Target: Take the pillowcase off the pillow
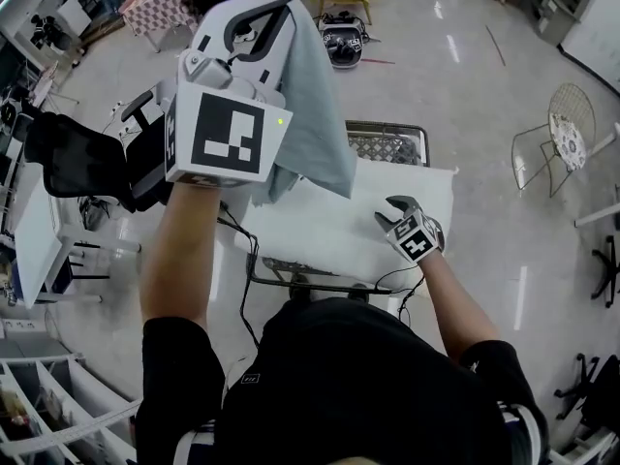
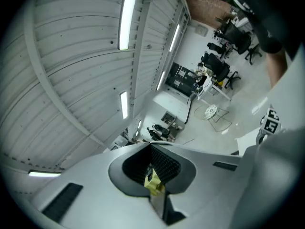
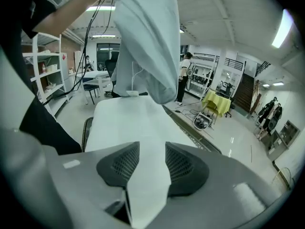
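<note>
The grey-blue pillowcase (image 1: 315,114) hangs free in the air from my left gripper (image 1: 262,17), which is raised high and level at the left of the head view. In the left gripper view its jaws (image 2: 153,168) are shut, with a small yellow tag pinched between them and grey cloth (image 2: 281,175) beside them. The bare white pillow (image 1: 329,231) lies flat on the table. My right gripper (image 1: 397,211) points down at its near right part. In the right gripper view the pads (image 3: 183,163) press on a fold of the pillow (image 3: 124,123), and the pillowcase (image 3: 147,46) dangles above.
The pillow rests on a wire-mesh table (image 1: 387,143). A black office chair (image 1: 77,163) stands at the left, a white wire chair (image 1: 557,143) at the right, white shelving (image 1: 48,415) at the lower left. Cables (image 1: 247,260) hang at the table's near edge.
</note>
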The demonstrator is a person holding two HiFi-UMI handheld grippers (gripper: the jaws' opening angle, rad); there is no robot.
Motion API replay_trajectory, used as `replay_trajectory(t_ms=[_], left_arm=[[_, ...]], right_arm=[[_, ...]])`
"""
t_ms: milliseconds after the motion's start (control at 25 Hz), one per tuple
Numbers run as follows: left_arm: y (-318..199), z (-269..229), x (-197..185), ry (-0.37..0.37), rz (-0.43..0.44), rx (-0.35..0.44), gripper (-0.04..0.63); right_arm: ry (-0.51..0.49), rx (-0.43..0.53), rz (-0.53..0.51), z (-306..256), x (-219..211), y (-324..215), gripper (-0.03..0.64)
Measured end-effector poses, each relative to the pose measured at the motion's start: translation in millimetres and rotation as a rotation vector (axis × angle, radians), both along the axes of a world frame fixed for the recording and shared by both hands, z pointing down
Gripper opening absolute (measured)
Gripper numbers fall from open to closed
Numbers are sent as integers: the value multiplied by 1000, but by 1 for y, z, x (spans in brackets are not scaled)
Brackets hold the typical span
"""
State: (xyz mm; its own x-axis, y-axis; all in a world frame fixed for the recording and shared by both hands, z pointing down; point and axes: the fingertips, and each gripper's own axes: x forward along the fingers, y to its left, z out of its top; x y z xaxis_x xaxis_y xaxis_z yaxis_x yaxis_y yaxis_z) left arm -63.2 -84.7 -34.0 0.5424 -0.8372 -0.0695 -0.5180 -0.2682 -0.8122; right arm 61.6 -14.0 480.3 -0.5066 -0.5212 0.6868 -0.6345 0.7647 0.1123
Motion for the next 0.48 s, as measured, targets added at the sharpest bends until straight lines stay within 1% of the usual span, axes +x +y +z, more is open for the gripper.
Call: replay_trajectory(t_ms=[80,160,240,360,480], left_arm=[[11,15,28,29,48,-22,8],[19,41,51,18,70,-44,8],[23,71,69,5,88,-94,8],[28,113,89,19,116,-177,8],[30,156,96,-1,116,-241,8]], right_arm=[[-24,11,27,-8,15,-1,179],[-43,20,56,-15,29,-1,179],[-52,22,85,-18,44,2,179],[-59,10,147,-11,69,7,179],[-53,-17,221,2,94,16,179]])
